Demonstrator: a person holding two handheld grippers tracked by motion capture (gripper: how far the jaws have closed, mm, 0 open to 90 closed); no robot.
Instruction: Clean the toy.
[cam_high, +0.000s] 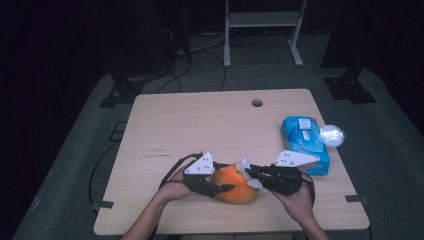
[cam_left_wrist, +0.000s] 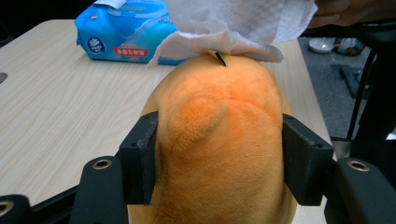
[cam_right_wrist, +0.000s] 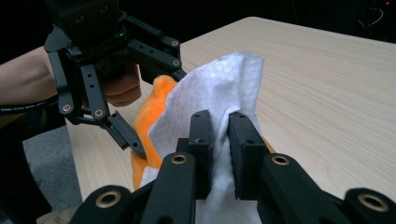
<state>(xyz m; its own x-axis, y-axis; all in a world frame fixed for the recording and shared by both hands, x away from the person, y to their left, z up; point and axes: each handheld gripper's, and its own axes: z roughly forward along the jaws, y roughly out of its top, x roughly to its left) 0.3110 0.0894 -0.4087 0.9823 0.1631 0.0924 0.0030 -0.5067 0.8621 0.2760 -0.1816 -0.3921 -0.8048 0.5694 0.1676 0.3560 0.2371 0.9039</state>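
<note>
Orange plush (cam_high: 235, 185) sits clamped in the left hand-held gripper (cam_high: 220, 187); the right hand-held gripper (cam_high: 252, 174), pinching a wipe (cam_high: 245, 164), touches its far end.

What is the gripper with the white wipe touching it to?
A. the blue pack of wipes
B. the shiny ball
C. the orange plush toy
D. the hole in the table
C. The right gripper pinches the white wipe and lays it against the orange plush toy, which the left gripper clamps from both sides.
</note>
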